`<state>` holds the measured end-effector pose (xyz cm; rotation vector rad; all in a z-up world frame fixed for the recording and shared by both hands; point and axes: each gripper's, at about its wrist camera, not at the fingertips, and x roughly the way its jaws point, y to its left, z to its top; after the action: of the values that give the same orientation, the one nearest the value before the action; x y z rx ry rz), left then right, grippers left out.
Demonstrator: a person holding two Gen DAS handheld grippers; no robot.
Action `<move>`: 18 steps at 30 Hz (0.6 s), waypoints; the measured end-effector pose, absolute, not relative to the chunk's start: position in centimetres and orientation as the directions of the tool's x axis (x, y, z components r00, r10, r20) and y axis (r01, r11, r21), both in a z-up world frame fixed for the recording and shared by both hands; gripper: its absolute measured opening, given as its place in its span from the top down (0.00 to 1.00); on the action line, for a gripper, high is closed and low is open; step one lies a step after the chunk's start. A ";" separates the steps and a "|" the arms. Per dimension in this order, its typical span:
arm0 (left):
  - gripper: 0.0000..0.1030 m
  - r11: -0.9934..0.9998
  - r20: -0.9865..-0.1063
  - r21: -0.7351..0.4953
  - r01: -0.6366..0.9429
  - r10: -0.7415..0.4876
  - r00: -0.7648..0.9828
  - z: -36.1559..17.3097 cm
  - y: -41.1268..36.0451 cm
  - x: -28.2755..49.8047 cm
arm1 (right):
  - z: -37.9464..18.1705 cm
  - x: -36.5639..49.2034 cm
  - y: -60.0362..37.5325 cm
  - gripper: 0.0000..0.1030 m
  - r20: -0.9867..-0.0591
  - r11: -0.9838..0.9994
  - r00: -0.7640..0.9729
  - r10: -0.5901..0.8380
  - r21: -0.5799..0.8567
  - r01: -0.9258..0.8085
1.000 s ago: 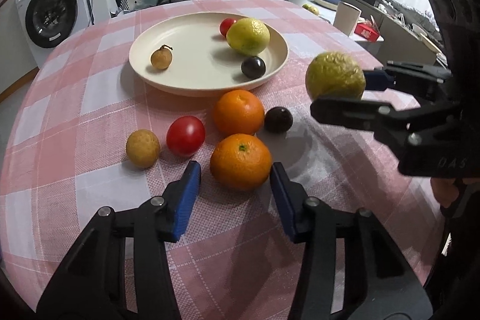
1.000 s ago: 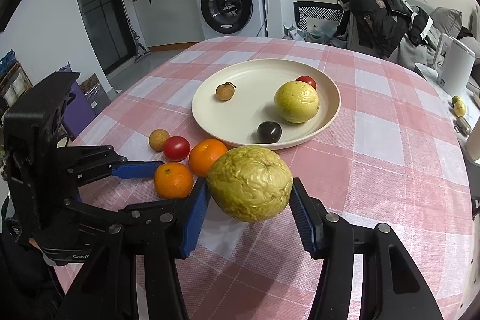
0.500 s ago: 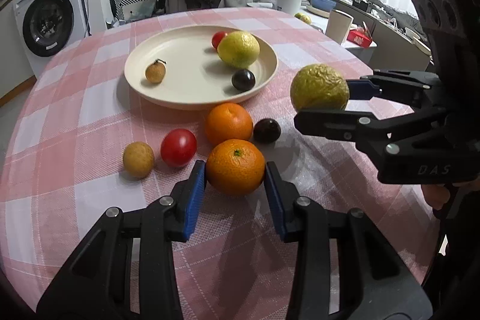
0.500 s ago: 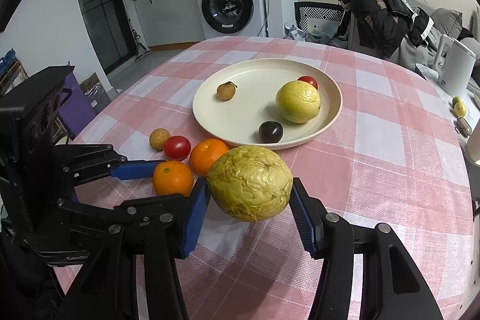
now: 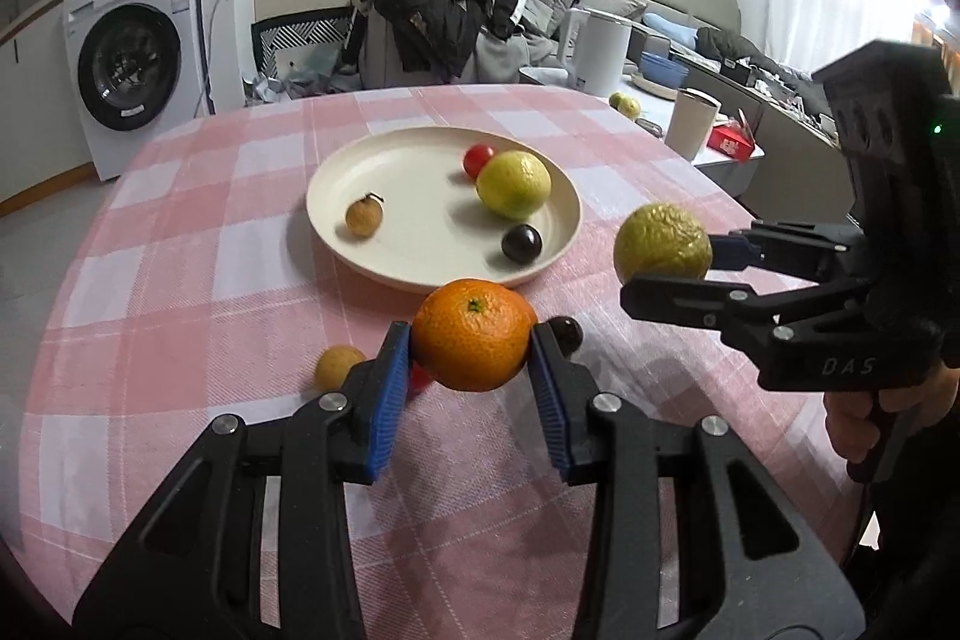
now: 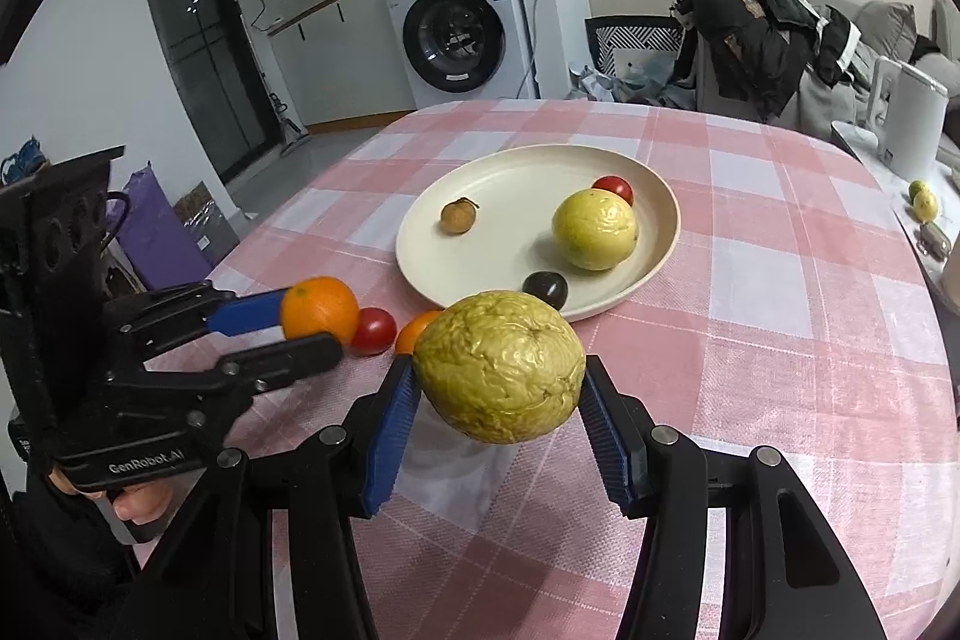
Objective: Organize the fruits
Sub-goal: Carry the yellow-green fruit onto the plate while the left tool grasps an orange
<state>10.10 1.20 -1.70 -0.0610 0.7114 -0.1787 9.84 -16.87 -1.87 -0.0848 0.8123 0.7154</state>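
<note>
Item 1, orange [image 5: 472, 334]: firm, light, round, liable to roll; left gripper [image 5: 471, 370] clamps its widest girth, while right gripper [image 6: 495, 403] clamps wrinkled yellow fruit [image 6: 499, 366].

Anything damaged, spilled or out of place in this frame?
Nothing spilled. One oddity: the yellow-green fruit in the right gripper has wrinkled, shrivelled skin, unlike the smoother yellow fruit on the plate. The left gripper holds an intact orange.
</note>
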 end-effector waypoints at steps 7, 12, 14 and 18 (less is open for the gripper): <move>0.65 0.988 -0.638 -0.110 0.113 -0.157 0.754 -1.4 2.0 10.8 | -2.0 10.6 -17.2 0.47 -0.684 0.789 0.487 0.544 0.219 -0.574; 0.65 0.989 -0.627 -0.108 0.099 -0.145 0.765 -1.1 2.5 11.9 | -2.0 11.3 -17.3 0.47 -0.665 0.782 0.476 0.575 0.276 -0.559; 0.65 0.989 -0.626 -0.119 0.090 -0.145 0.766 -1.1 2.9 12.6 | -2.0 11.8 -17.0 0.47 -0.666 0.780 0.470 0.579 0.284 -0.558; 0.65 0.986 -0.637 -0.149 0.081 -0.158 0.755 -1.5 3.6 14.4 | -2.1 12.9 -16.0 0.47 -0.685 0.784 0.457 0.567 0.281 -0.553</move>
<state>14.41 3.58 -1.51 -0.1145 0.7038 -0.1308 12.94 -15.97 -2.12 0.0186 0.8510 0.6903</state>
